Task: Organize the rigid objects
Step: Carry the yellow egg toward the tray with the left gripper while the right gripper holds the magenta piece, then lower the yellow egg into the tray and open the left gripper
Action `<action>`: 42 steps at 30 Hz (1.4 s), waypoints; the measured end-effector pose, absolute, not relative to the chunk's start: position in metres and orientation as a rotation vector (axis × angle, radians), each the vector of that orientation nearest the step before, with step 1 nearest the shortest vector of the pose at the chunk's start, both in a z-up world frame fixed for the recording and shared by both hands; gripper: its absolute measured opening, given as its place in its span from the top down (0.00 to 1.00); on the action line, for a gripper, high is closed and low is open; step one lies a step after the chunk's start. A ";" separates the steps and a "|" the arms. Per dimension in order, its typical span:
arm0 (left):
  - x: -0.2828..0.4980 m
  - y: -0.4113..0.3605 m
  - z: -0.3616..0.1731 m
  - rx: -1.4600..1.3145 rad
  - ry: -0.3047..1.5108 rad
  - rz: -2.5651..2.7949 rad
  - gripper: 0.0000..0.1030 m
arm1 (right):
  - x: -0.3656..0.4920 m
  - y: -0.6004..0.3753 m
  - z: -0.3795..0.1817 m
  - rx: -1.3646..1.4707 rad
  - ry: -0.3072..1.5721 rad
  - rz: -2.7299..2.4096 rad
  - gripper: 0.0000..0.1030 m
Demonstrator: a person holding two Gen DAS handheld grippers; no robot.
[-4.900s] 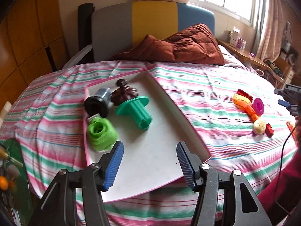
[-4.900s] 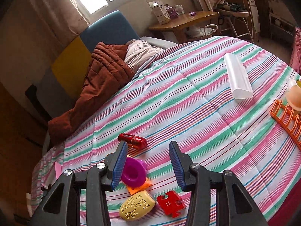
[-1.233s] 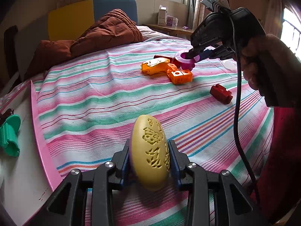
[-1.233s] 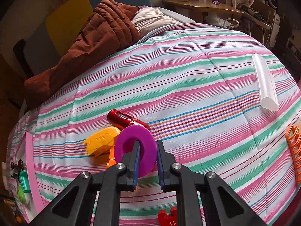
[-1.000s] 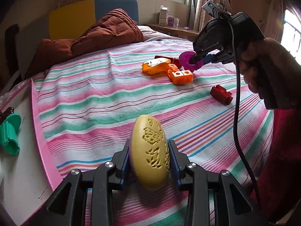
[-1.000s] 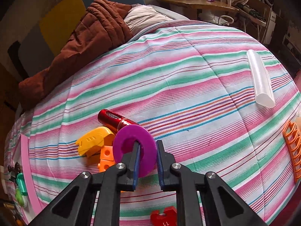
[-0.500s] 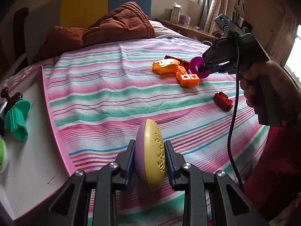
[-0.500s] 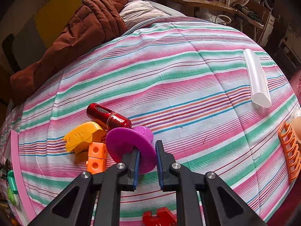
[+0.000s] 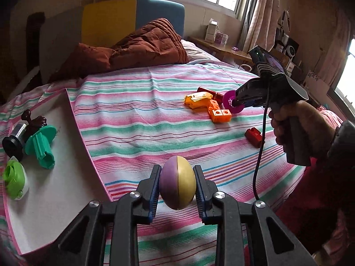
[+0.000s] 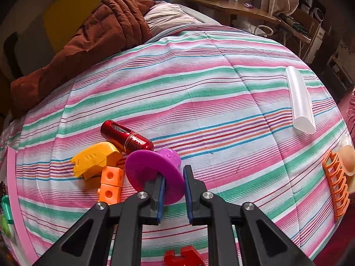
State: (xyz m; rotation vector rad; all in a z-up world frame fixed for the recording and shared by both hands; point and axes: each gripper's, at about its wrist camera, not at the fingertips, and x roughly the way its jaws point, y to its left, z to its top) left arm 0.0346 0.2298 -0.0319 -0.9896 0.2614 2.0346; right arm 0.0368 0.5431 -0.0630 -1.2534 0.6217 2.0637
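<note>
A: What can't we see? The red puzzle piece (image 10: 183, 256) is cut off by the bottom edge in the right wrist view, and the orange rack (image 10: 336, 186) plus the pale round thing beside it run off the right edge. Can't tell what that pale thing is.

B: The tray (image 9: 66, 177) also runs out of frame at the left, and the dark brown item (image 9: 33, 122) in it is too murky for us to name. The arm behind the right hand (image 9: 297, 124) is just a dark red sleeve.

A: Left claw (image 9: 177, 185)?

B: We see it clamped on the egg (image 9: 177, 182), pads on both sides, held above the striped bedspread (image 9: 137, 115) beside the tray's near corner. The egg is half purple, half yellow, smooth, seam facing us.

A: Right claw (image 10: 173, 185)?

B: Pinched tight on the flat rim of the purple spool (image 10: 155, 173), a magenta disc with a short knob behind. It sits over the bed next to the orange cubes (image 10: 111, 184), yellow piece (image 10: 95, 159) and red can (image 10: 126, 138). Whether it touches the sheet, we can't tell.

A: Tray contents?

B: Green flanged part (image 9: 41, 144), lime piece (image 9: 13, 177), black cylinder (image 9: 13, 137). A clear tube (image 10: 300, 102) lies well apart on the bed.
</note>
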 end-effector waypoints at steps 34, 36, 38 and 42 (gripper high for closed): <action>-0.085 0.078 -0.029 -1.212 -0.159 2.362 0.72 | 0.041 0.541 -0.052 -1.202 0.612 2.109 0.87; -0.095 0.085 -0.031 -1.215 -0.160 2.362 0.72 | 0.040 0.541 -0.052 -1.202 0.610 2.111 0.87; -0.106 0.091 -0.035 -1.218 -0.146 2.376 0.72 | 0.040 0.540 -0.052 -1.202 0.611 2.110 0.87; -0.125 0.097 -0.046 -1.241 -0.108 2.407 0.72 | 0.041 0.542 -0.051 -1.196 0.626 2.109 0.87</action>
